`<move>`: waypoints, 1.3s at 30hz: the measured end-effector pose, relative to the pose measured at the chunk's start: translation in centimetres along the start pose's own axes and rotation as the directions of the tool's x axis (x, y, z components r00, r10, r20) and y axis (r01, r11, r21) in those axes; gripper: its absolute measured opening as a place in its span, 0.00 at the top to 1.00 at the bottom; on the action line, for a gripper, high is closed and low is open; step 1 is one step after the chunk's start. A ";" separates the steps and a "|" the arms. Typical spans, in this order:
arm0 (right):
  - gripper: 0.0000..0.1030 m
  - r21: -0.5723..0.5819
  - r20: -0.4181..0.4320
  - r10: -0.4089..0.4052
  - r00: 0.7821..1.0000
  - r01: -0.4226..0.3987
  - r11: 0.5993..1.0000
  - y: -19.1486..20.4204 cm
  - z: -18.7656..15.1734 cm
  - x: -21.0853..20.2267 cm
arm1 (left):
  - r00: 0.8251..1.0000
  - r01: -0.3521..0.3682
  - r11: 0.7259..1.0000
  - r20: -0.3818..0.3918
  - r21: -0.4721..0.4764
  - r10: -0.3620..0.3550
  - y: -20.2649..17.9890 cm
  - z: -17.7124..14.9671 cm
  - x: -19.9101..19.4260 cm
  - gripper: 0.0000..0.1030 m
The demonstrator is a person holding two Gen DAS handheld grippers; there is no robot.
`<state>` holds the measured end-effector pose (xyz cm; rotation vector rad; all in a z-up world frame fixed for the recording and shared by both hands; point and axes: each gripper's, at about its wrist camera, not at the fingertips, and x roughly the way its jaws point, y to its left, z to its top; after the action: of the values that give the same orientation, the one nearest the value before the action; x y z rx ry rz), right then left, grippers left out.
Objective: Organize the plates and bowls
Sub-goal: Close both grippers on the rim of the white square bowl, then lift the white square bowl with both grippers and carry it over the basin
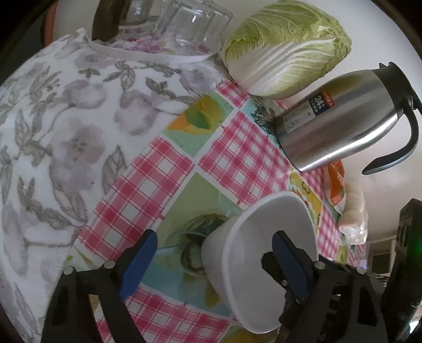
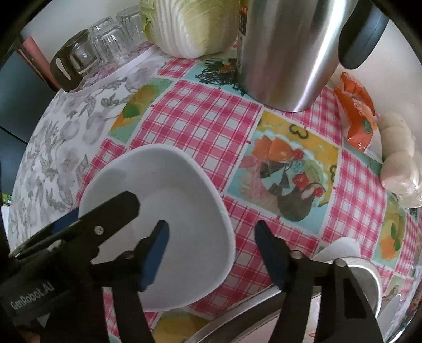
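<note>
A white bowl (image 1: 266, 232) rests on the checked tablecloth (image 1: 168, 168), and both grippers straddle its wall. My left gripper (image 1: 212, 263) is open: one finger is inside the bowl, the other outside, its blue pad clear of the base. In the right wrist view the bowl (image 2: 168, 190) lies below my right gripper (image 2: 212, 257). That gripper is also open, with one finger over the bowl's inside and the other beyond the rim, neither pad pressing. The left gripper's fingers (image 2: 113, 211) reach in from the left edge of that view.
A napa cabbage (image 1: 284, 47) and a steel thermos jug (image 1: 337, 121) stand at the back. Upturned glasses (image 1: 190, 23) sit on a floral tray. A floral cloth (image 1: 66, 132) covers the left. An orange packet (image 2: 356, 110), bagged white buns (image 2: 398, 158) and a metal basin rim (image 2: 366, 277) are on the right.
</note>
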<state>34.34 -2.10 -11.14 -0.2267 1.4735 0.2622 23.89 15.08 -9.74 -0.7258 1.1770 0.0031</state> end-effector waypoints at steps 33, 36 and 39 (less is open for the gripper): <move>0.55 -0.051 0.113 0.091 0.989 -0.086 0.995 0.9 -2.3 -6.7 | 0.987 0.156 0.982 0.010 0.104 -0.157 -4.4 -1.6 -5.5 0.13; 0.55 -0.045 0.136 0.094 0.986 -0.089 0.995 0.4 -3.0 -8.5 | 0.987 0.155 0.979 0.024 0.132 -0.159 -5.9 -2.1 -6.7 0.13; 0.55 -0.033 0.161 0.090 0.983 -0.086 0.996 -0.4 -4.0 -10.6 | 0.985 0.164 0.975 0.035 0.148 -0.171 -7.6 -3.1 -8.1 0.13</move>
<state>29.84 -4.08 -0.96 -0.1577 1.3211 0.3632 20.78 10.48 0.36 -0.6907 1.0564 -0.2034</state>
